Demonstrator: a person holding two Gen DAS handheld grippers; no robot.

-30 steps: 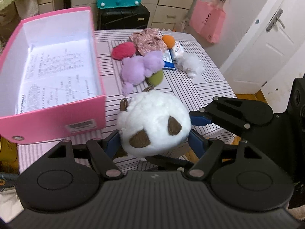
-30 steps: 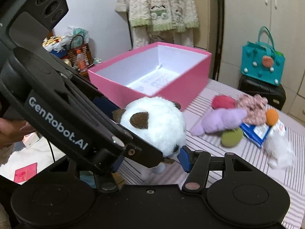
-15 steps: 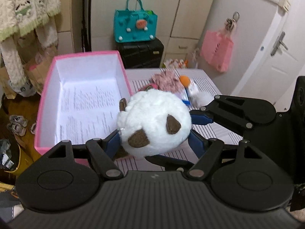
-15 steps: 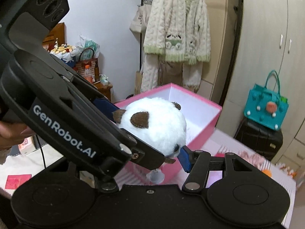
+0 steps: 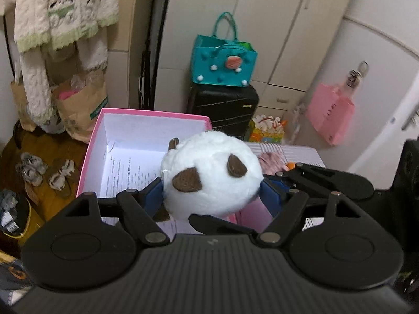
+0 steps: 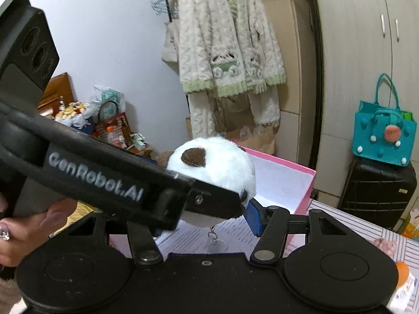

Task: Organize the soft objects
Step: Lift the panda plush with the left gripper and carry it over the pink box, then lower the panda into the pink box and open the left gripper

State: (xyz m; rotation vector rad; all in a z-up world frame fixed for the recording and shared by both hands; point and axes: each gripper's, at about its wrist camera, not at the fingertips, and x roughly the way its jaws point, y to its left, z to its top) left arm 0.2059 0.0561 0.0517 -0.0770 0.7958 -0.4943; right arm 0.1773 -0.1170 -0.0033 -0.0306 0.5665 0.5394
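A round white plush panda with brown patches (image 5: 212,175) is held by both grippers at once. My left gripper (image 5: 212,196) is shut on its sides, blue pads pressed in. My right gripper (image 6: 209,209) is shut on the same panda (image 6: 217,162), from the other side, partly hidden by the left gripper's black body. The panda hangs above the near end of the open pink box (image 5: 91,151), which has a printed sheet on its floor. A small keyring dangles under the panda (image 6: 216,240).
Other soft items lie on the striped table right of the box: a pink floral cloth (image 5: 272,159) and an orange ball (image 6: 402,269). Beyond stand a black suitcase (image 5: 225,110) with a teal bag (image 5: 222,62), a hanging cardigan (image 6: 230,39) and a pink bag (image 5: 330,115).
Both grippers have lifted the panda together and carried it left, from above the striped table to above the pink box. The pile of soft toys has dropped mostly out of view.
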